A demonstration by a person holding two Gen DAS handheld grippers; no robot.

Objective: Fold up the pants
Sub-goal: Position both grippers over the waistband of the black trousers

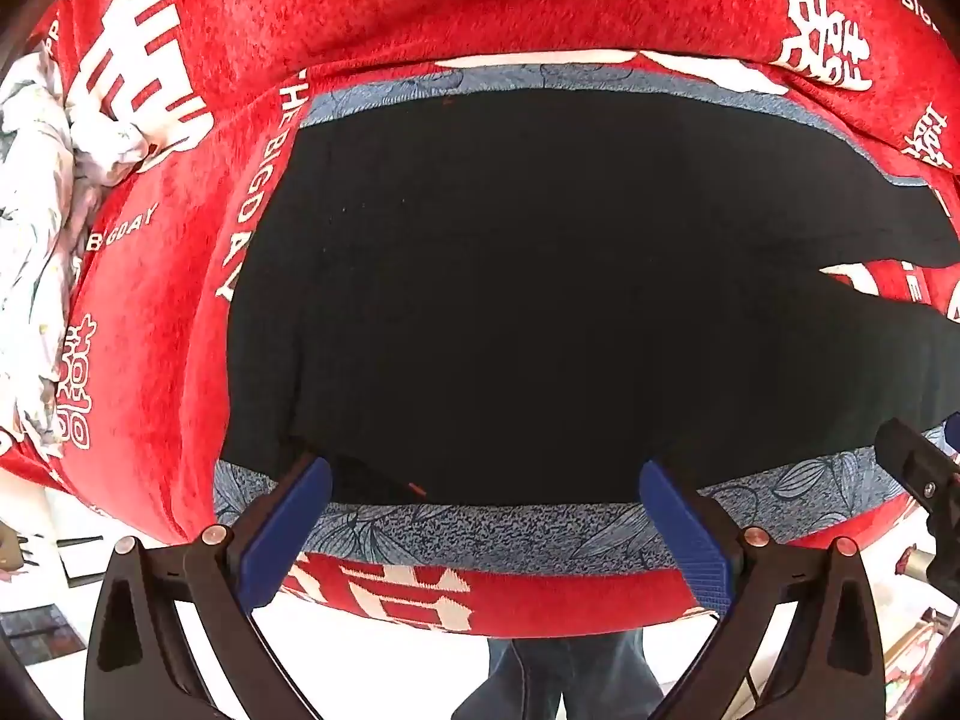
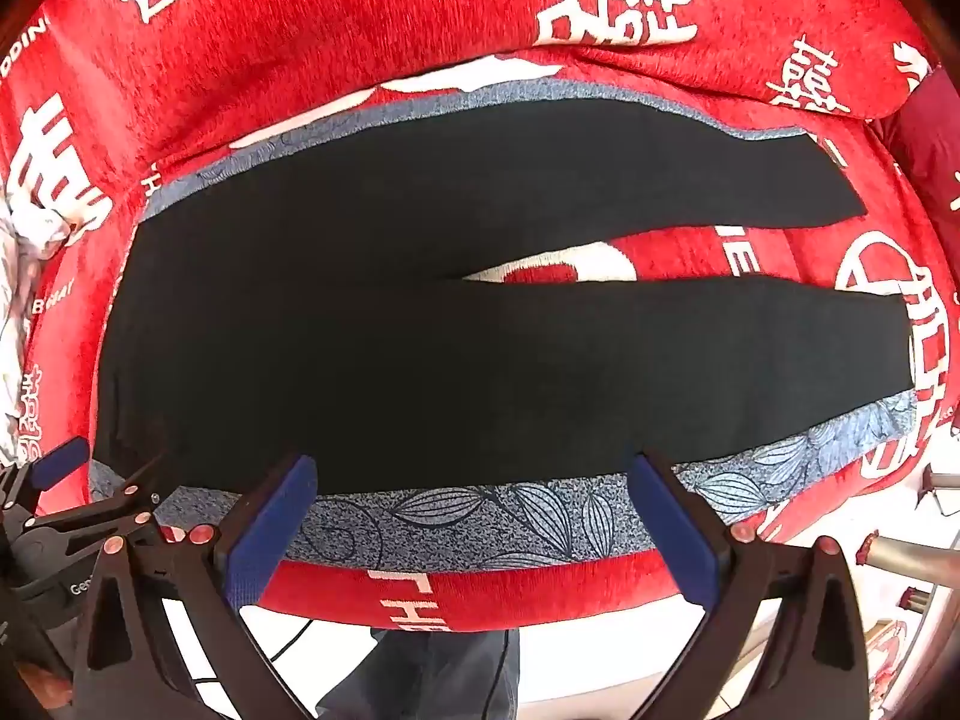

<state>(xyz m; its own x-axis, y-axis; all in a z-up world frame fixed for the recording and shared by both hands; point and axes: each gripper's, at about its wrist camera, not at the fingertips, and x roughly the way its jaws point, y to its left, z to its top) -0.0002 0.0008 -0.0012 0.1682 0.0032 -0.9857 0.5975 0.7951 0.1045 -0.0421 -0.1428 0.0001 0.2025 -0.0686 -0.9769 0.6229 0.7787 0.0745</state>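
Evidently at the start, the black fabric pants (image 2: pixel 372 324) lie spread flat on a blue-grey leaf-print mat (image 2: pixel 480 516) over the red blanket (image 2: pixel 336 36), both left gripper (image 1: pixel 485 480) and right gripper (image 2: pixel 474 468) wide open and empty above the near edge, so next comes pinching that edge.

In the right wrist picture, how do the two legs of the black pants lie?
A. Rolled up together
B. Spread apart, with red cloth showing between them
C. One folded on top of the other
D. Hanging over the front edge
B: the black pants lie flat and their two legs split toward the right, with a wedge of the red cloth visible between them.
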